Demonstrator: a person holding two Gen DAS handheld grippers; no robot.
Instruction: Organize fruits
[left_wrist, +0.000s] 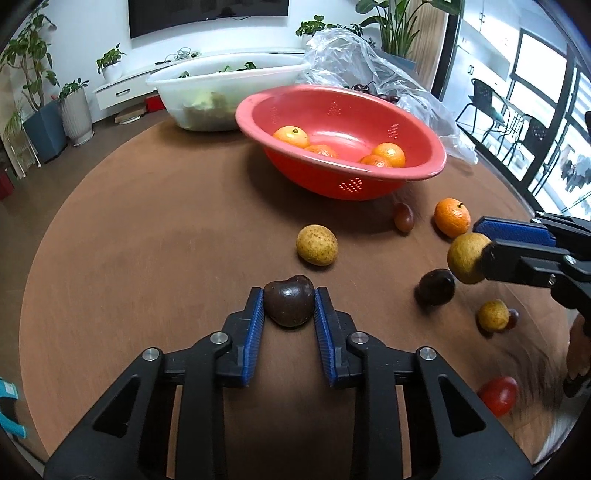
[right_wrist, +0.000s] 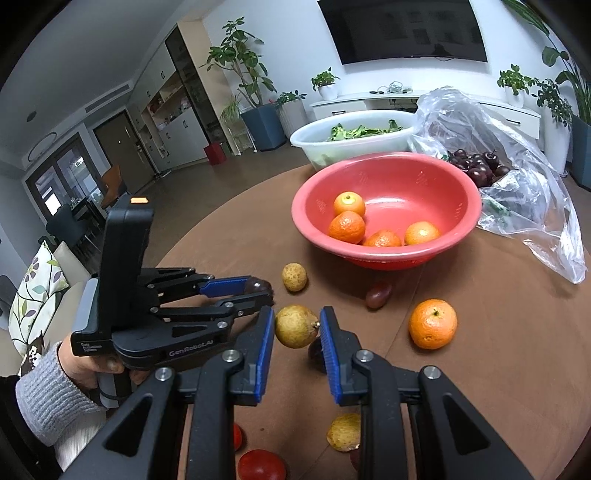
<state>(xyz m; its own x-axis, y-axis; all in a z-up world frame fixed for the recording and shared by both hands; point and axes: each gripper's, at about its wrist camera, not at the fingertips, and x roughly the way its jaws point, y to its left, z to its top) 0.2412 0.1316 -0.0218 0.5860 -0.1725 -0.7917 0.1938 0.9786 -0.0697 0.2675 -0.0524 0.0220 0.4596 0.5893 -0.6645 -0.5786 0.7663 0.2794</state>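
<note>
My left gripper (left_wrist: 289, 295) is shut on a dark heart-shaped cherry (left_wrist: 290, 306) just above the brown table (left_wrist: 147, 258). In the right wrist view the left gripper (right_wrist: 260, 291) reaches in from the left with that cherry (right_wrist: 258, 284) at its tips. My right gripper (right_wrist: 297, 326) is shut on a yellow-green round fruit (right_wrist: 293, 328), lifted off the table; the left wrist view shows this fruit (left_wrist: 466, 258) at the right. A red bowl (left_wrist: 343, 122) behind holds several oranges (left_wrist: 291, 136).
Loose on the table lie an orange (right_wrist: 433, 324), a yellow fruit (right_wrist: 294, 277), a reddish grape (right_wrist: 378, 294), a dark cherry (left_wrist: 436, 287), a small yellow fruit (right_wrist: 344, 432) and a red tomato (right_wrist: 260, 464). A plastic bag of cherries (right_wrist: 476, 166) and a white tub of greens (right_wrist: 351, 144) stand behind.
</note>
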